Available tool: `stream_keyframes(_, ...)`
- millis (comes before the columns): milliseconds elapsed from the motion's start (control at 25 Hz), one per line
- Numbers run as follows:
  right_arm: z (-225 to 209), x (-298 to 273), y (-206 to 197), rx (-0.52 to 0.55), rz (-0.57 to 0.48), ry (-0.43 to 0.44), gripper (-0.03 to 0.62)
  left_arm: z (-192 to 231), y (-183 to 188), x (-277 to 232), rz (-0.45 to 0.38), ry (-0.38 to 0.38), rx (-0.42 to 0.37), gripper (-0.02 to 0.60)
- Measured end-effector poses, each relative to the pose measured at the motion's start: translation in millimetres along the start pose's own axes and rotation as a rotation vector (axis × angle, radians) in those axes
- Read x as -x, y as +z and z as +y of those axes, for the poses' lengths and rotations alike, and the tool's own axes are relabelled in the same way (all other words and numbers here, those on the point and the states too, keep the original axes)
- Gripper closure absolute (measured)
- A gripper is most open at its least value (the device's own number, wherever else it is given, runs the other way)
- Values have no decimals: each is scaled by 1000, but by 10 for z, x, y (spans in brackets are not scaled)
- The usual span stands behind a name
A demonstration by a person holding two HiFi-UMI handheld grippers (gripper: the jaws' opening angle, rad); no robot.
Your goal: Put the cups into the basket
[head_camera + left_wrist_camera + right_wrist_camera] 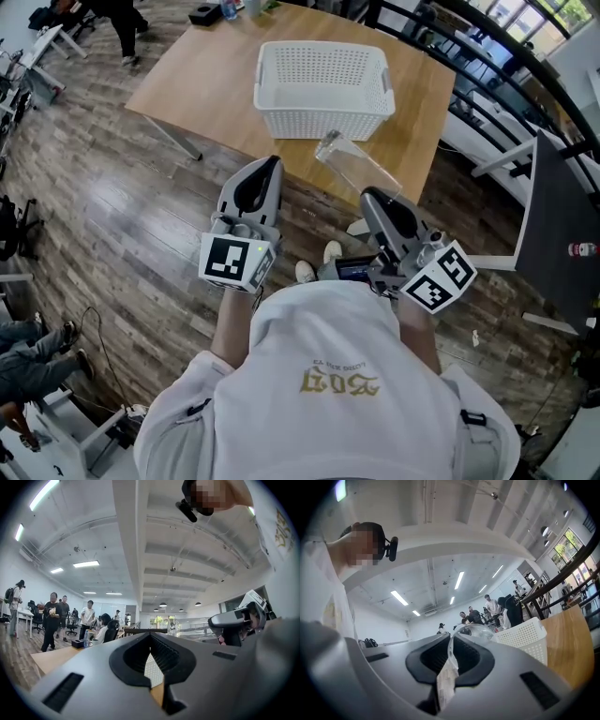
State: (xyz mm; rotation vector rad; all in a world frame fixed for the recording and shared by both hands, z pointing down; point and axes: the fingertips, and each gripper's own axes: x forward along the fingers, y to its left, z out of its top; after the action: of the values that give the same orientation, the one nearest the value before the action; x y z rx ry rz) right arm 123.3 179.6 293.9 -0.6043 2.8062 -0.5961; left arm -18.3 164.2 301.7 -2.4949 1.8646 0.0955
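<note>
Right gripper (369,196) is my working tool at this step. Its jaws are clamped on the thin wall of a clear plastic cup, and it carries that cup in the air on the near side of the basket.

1. Table (202,84). Wooden top that supports the basket. Its near edge runs between the basket and me.
2. Basket (323,120). White, perforated, open side up. Nothing shows inside it. All positions below are given from it.
3. Left gripper (270,165). Held on the near side of the basket, toward its left end and apart from it. The left gripper view shows the jaws pressed together with nothing between them. Only a sliver of basket lattice and table shows past the tips. This tool is idle.
4. Cup (352,161). Transparent and tilted, its free end pointing at the basket. It sits just short of the basket's near wall, toward the right end, and is not yet over the opening. I cannot tell whether the mouth or the base leads.

Step in hand, as I judge it: transport. The grasp is made and the drop is not.

Next move, as I judge it:
- Raise the cup above the basket's near rim.
- Carry it forward until it is over the opening.
- Lower it inside, then part the jaws.

Keep the clamp light, as the thin wall will likely buckle under a harder squeeze.
</note>
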Motion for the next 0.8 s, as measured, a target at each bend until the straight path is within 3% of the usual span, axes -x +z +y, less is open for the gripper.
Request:
stream_keyframes(480, -450, -462, 115, -23, 11, 21, 566, 429, -19, -394, 0, 55, 1, 574)
stream_keyframes(800, -1033, -954, 297, -44, 6, 42, 566, 784, -77, -1057, 16, 65, -11, 574)
